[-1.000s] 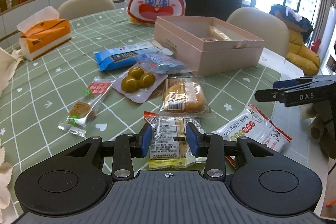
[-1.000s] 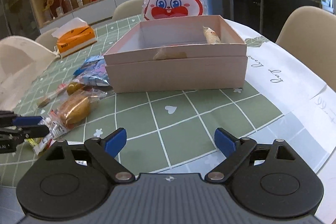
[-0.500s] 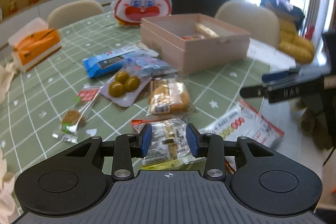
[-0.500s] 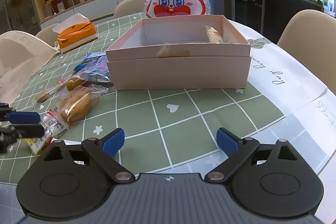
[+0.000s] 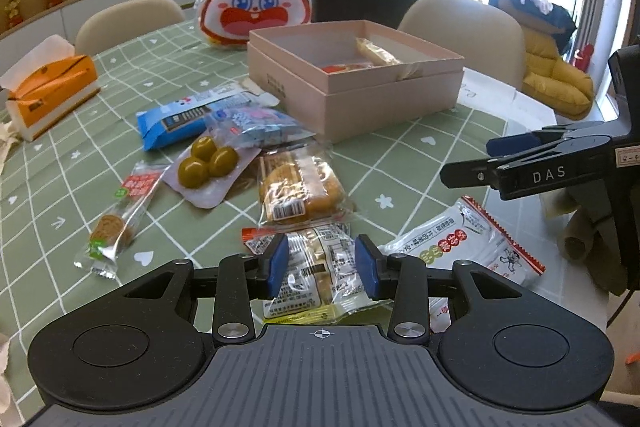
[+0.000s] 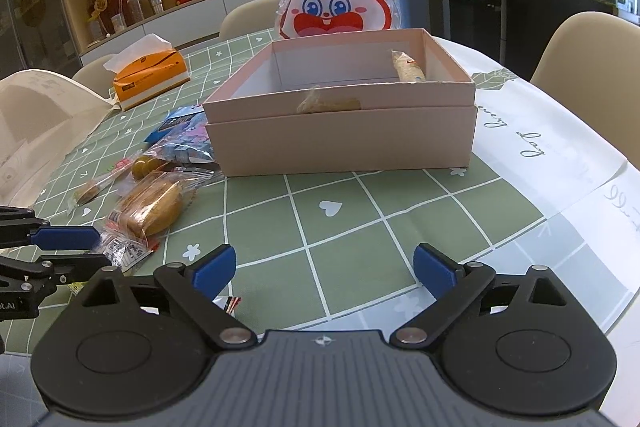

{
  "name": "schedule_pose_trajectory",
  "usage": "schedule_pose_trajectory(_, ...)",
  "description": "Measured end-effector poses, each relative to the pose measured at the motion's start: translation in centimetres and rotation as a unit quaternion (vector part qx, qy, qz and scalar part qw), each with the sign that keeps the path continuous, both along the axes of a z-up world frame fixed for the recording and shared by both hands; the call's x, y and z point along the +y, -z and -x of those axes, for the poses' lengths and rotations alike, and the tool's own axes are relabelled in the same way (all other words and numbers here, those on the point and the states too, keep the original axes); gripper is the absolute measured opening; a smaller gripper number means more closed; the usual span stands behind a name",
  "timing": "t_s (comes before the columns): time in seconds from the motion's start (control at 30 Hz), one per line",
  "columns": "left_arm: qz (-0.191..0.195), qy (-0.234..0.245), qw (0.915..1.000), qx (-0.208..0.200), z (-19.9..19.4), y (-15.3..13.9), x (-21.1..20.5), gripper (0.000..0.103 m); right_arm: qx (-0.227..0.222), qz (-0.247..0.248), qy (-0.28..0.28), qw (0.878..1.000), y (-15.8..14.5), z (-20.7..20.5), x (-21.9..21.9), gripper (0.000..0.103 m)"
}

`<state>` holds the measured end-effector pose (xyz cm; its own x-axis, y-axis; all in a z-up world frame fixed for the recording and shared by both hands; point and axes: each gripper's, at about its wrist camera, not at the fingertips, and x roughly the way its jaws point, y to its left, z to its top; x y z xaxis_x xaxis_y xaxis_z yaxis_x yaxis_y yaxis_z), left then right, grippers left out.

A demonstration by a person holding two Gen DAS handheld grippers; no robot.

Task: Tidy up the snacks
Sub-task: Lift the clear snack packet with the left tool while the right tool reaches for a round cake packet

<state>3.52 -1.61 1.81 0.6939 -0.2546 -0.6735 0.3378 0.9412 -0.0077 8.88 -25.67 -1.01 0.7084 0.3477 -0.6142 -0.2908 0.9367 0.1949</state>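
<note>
My left gripper [image 5: 321,265] is shut on a clear snack packet with black print [image 5: 316,271] and holds it a little above the green checked table. Beyond it lie a bread packet [image 5: 300,191], a green-plum packet [image 5: 208,163], a biscuit stick packet [image 5: 120,215], blue packets [image 5: 192,119] and a white-and-red packet [image 5: 460,243]. The open pink box [image 5: 360,99] holds a couple of snacks. My right gripper [image 6: 324,267] is open and empty, low over the table in front of the pink box [image 6: 344,143]. It also shows in the left wrist view [image 5: 532,163].
A rabbit-shaped bag [image 5: 256,3] stands behind the box. An orange tissue box [image 5: 48,91] sits at the far left. Beige chairs [image 5: 464,35] ring the table. White printed paper [image 6: 560,163] covers the table's right side.
My left gripper has lifted a little with the packet, and the view has shifted toward the box. The right gripper has stayed open and hardly moved.
</note>
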Motion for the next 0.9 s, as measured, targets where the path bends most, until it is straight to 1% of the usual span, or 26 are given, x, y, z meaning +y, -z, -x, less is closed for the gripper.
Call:
schedule_pose_trajectory(0.1,-0.009,0.008,0.9999,-0.004,0.1,0.0,0.0,0.043,0.0,0.0,0.0,1.0,0.0,0.0,0.0,0.096)
schedule_pose_trajectory(0.13,-0.015,0.009,0.9998,-0.006,0.2,0.1,0.1,0.045,0.0,0.0,0.0,1.0,0.0,0.0,0.0,0.096)
schedule_pose_trajectory(0.2,-0.032,-0.005,0.9994,-0.008,0.3,0.1,0.7,0.045,0.0,0.002,-0.001,1.0,0.0,0.1,0.1,0.096)
schedule_pose_trajectory(0.27,-0.039,-0.015,0.9991,-0.01,0.3,0.2,1.3,0.056,-0.001,0.001,-0.002,1.0,0.0,0.0,0.0,0.096)
schedule_pose_trajectory(0.33,-0.029,-0.016,0.9994,-0.004,0.2,0.3,1.7,0.056,-0.001,0.002,-0.003,1.0,0.0,0.1,0.0,0.096)
schedule_pose_trajectory(0.37,-0.027,-0.013,0.9995,-0.002,0.3,0.3,1.6,0.052,-0.001,0.003,-0.003,1.0,0.0,0.0,0.0,0.096)
schedule_pose_trajectory(0.43,-0.014,-0.007,0.9999,0.007,0.1,0.3,1.5,0.05,-0.001,0.003,-0.004,1.0,0.0,0.0,0.0,0.096)
schedule_pose_trajectory(0.53,0.044,-0.01,0.9981,0.042,-0.9,0.6,2.0,0.051,-0.001,0.003,-0.005,1.0,0.0,0.0,0.0,0.097)
schedule_pose_trajectory(0.57,0.061,-0.017,0.9968,0.048,-1.2,0.8,2.2,0.054,-0.001,0.004,-0.005,1.0,0.0,0.0,0.0,0.097)
schedule_pose_trajectory(0.6,0.07,-0.022,0.9962,0.047,-1.4,0.9,2.3,0.054,-0.001,0.005,-0.006,1.0,0.0,0.0,0.1,0.097)
schedule_pose_trajectory(0.77,0.071,-0.039,0.996,0.038,-2.1,1.0,1.1,0.057,0.004,0.03,-0.02,0.999,0.1,-0.3,0.9,0.103)
schedule_pose_trajectory(0.83,0.073,-0.042,0.9958,0.035,-2.6,1.0,0.4,0.058,0.005,0.048,-0.024,0.999,0.1,-0.3,1.4,0.103)
schedule_pose_trajectory(0.9,0.068,-0.047,0.9963,0.023,-2.9,1.2,-0.3,0.061,0.006,0.058,-0.028,0.998,0.1,-0.3,1.6,0.103)
